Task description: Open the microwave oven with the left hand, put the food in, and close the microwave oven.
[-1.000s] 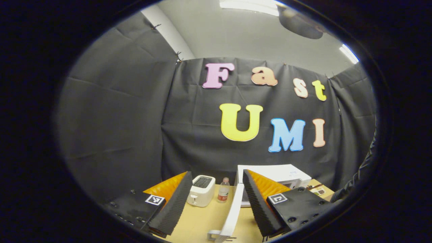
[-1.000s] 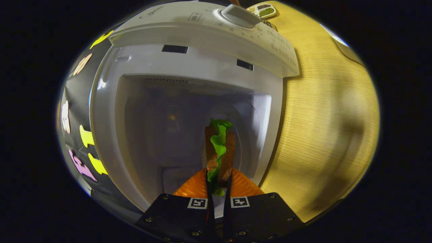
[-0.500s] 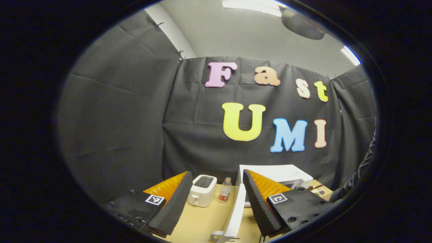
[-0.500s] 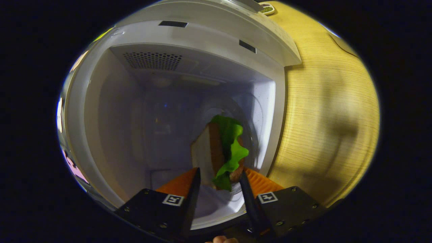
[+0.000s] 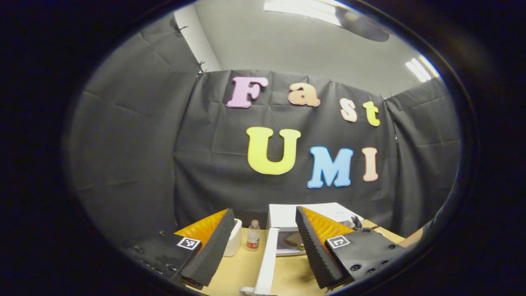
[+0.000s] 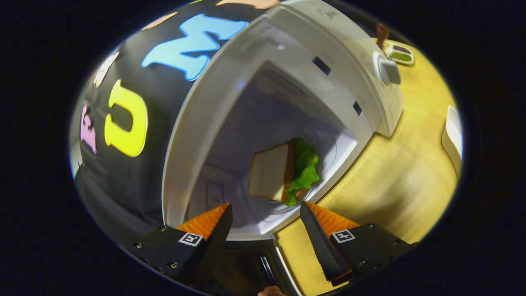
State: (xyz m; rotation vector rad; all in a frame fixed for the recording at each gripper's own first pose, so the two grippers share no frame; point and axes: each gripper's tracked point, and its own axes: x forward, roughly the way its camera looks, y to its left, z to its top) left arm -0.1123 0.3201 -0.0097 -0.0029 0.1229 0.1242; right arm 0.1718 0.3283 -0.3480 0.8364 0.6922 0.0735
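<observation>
The white microwave stands on the wooden table with its door swung wide. A sandwich of white bread with green lettuce lies on the glass plate inside the cavity. My right gripper is open, just outside the cavity's front edge, apart from the sandwich. In the left gripper view the microwave is farther off, the sandwich visible inside. My left gripper is open and holds nothing; the door's edge stands between its fingers, untouched.
A white toaster and a small bottle stand left of the microwave. A white object sits at the table's right edge and a small tray behind the microwave. A sleeve shows at the far right.
My right gripper let go of the sandwich, opened, and drew back out of the cavity, rolling as it went. The sandwich now lies flat. The left gripper shifted slightly right.
</observation>
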